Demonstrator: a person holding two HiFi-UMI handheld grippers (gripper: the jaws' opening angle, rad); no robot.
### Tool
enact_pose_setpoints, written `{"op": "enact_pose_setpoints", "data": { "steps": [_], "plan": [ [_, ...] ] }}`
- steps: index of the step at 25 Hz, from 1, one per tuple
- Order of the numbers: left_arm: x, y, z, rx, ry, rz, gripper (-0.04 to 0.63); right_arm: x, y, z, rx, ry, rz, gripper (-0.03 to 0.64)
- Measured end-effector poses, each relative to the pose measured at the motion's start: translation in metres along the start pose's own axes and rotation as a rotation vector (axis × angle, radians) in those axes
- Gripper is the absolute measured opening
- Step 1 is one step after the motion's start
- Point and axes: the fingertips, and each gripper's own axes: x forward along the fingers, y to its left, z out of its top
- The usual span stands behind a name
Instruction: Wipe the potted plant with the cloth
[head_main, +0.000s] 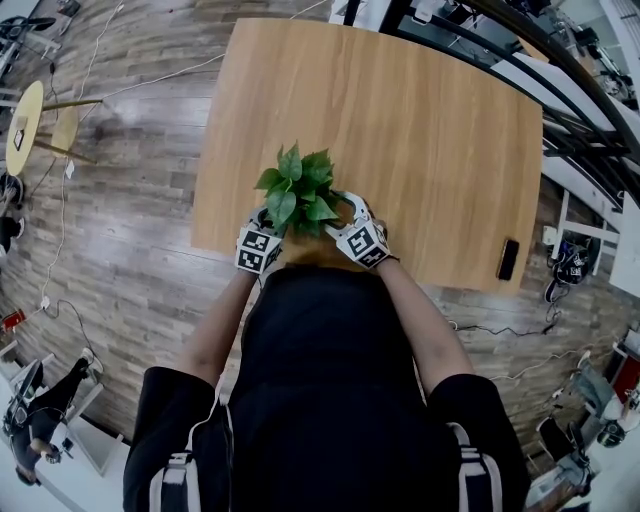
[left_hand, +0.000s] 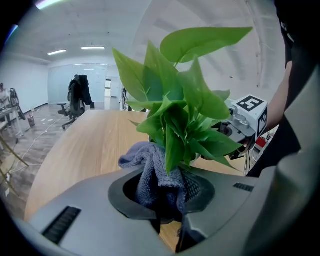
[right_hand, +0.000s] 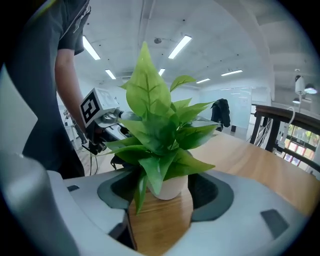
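A small green leafy plant (head_main: 295, 190) in a white pot (right_hand: 170, 187) stands near the front edge of the wooden table (head_main: 400, 110). My left gripper (head_main: 259, 243) is at the plant's left side, shut on a grey-blue cloth (left_hand: 152, 172) that bunches between its jaws and touches the lower leaves (left_hand: 185, 125). My right gripper (head_main: 358, 235) is at the plant's right side; its jaws stand open on either side of the pot, with narrow gaps. In the right gripper view the left gripper's marker cube (right_hand: 95, 107) shows behind the leaves.
A dark phone (head_main: 508, 259) lies at the table's front right corner. Cables run over the wood floor (head_main: 120, 200) to the left. An office chair (left_hand: 75, 97) stands beyond the table's far end. The person's torso (head_main: 320, 380) is close against the front edge.
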Motion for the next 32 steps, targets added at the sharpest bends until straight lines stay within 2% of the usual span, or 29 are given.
{"op": "enact_pose_setpoints", "data": {
  "steps": [8, 11, 15, 18, 20, 23, 25, 30, 32],
  "plan": [
    [-0.008, -0.018, -0.006, 0.003, -0.002, -0.042, 0.115, 0.002, 0.001, -0.001, 0.004, 0.015, -0.006, 0.285],
    [-0.008, -0.020, -0.008, -0.017, -0.011, -0.034, 0.114, 0.000, 0.003, -0.003, -0.009, 0.022, 0.004, 0.285],
    [-0.008, -0.006, -0.006, -0.065, -0.027, 0.008, 0.115, -0.008, 0.020, -0.002, -0.031, 0.001, 0.077, 0.285],
    [-0.015, 0.010, -0.006, -0.113, -0.041, 0.014, 0.115, -0.011, 0.041, -0.005, -0.111, 0.022, 0.118, 0.285],
    [-0.018, 0.014, -0.007, -0.112, -0.038, 0.016, 0.115, -0.014, 0.041, -0.011, -0.123, 0.046, 0.100, 0.285],
    [-0.016, 0.012, -0.009, -0.091, -0.027, 0.013, 0.114, -0.014, 0.017, -0.030, -0.038, 0.089, 0.008, 0.285],
    [-0.014, 0.007, -0.010, -0.078, -0.019, 0.006, 0.115, -0.012, 0.001, -0.038, -0.019, 0.120, -0.034, 0.285],
    [-0.011, -0.002, -0.007, -0.058, -0.017, -0.025, 0.115, 0.001, 0.004, -0.013, -0.118, 0.076, 0.020, 0.285],
    [-0.010, -0.006, -0.007, -0.064, -0.017, -0.038, 0.115, 0.005, 0.005, -0.009, -0.132, 0.078, 0.016, 0.287]
  ]
}}
